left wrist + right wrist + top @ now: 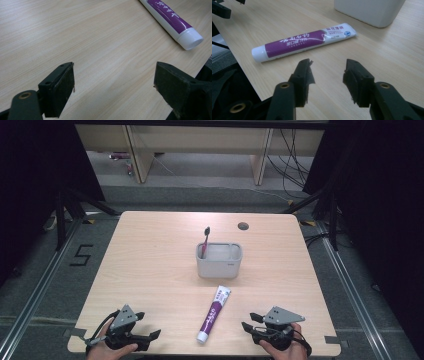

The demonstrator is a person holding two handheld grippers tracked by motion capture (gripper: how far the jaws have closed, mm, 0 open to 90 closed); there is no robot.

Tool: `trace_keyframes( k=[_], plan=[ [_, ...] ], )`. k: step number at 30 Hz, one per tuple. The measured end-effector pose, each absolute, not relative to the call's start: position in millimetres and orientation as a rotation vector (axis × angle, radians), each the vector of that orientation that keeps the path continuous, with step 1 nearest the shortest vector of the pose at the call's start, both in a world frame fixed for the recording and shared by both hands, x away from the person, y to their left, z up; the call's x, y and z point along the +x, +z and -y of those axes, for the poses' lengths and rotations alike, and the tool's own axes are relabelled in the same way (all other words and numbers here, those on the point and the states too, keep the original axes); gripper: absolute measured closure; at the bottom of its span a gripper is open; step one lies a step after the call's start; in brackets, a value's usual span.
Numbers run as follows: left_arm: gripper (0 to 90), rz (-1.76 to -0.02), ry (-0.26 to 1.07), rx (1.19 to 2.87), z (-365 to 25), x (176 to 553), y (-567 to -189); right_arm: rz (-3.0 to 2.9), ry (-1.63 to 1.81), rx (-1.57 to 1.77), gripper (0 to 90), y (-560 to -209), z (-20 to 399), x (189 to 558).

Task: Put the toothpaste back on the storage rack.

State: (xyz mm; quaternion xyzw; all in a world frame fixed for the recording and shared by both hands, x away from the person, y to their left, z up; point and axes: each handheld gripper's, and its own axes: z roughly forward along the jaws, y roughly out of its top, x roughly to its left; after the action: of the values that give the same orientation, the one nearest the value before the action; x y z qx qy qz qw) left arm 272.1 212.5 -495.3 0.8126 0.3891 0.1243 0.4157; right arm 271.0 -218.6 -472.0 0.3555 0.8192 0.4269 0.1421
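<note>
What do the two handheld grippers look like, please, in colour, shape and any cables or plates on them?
Both are black, two-jawed tools. The left gripper and the right gripper each carry a grey three-cornered plate with small holes on top, and dark cables loop off their bodies. Up close, the jaws are angular black blocks with flat pads, pinned to arms by brass-coloured rivets.

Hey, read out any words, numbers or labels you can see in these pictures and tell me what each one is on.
"5": black tape figure on the floor left of the table.
Toothpaste tube: white characters on its purple band and small print near its flat end, too blurred to read.
Grey holder: a tiny mark on its front wall, too small to read.
</note>
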Motion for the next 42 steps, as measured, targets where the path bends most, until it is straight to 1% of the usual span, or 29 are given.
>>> trace_keyframes(
  k=[2,4,7,11,14,17,20,21,24,28,38,42],
  plan=[
    [16.7,-0.987,0.336,2.023,-212.0,271.0,-494.9,-2.364,1.239,1.001,62.1,-471.8,216.1,272.4],
    [16.8,-0.982,0.342,2.021,-212.8,271.4,-494.1,-2.364,1.255,1.047,67.9,-470.2,211.4,269.4],
    [16.8,-0.976,0.342,2.034,-214.4,271.4,-493.3,-2.372,1.267,0.979,75.4,-467.7,205.1,271.6],
    [18.2,-0.988,0.362,1.987,-214.2,270.7,-492.1,-2.409,1.281,0.909,85.3,-467.3,191.7,273.2],
    [18.2,-0.986,0.36,1.988,-215.6,271.3,-492.3,-2.45,1.277,0.888,89.2,-468.0,181.6,273.8],
    [18.2,-0.978,0.36,2.011,-216.7,271.2,-491.9,-2.464,1.268,0.869,90.0,-468.9,172.6,277.1],
    [18.2,-0.99,0.356,1.982,-214.0,270.3,-493.1,-2.482,1.271,0.851,90.0,-467.8,164.2,280.0],
    [18.2,-0.979,0.357,2.007,-215.3,270.5,-492.6,-2.487,1.274,0.846,90.0,-467.5,161.7,281.2],
    [18.2,-0.981,0.37,2.01,-214.9,270.5,-493.2,-2.497,1.273,0.834,90.0,-468.7,153.9,285.2],
    [18.2,-0.983,0.352,2.012,-215.2,269.4,-492.0,-2.518,1.262,0.825,89.9,-469.6,145.6,291.0],
    [18.2,-0.989,0.356,1.983,-212.2,268.4,-493.8,-2.543,1.242,0.796,89.9,-471.8,128.3,302.0],
    [18.2,-0.983,0.349,1.996,-212.6,268.6,-493.5,-2.566,1.228,0.792,89.8,-473.7,121.7,305.9]
  ],
)
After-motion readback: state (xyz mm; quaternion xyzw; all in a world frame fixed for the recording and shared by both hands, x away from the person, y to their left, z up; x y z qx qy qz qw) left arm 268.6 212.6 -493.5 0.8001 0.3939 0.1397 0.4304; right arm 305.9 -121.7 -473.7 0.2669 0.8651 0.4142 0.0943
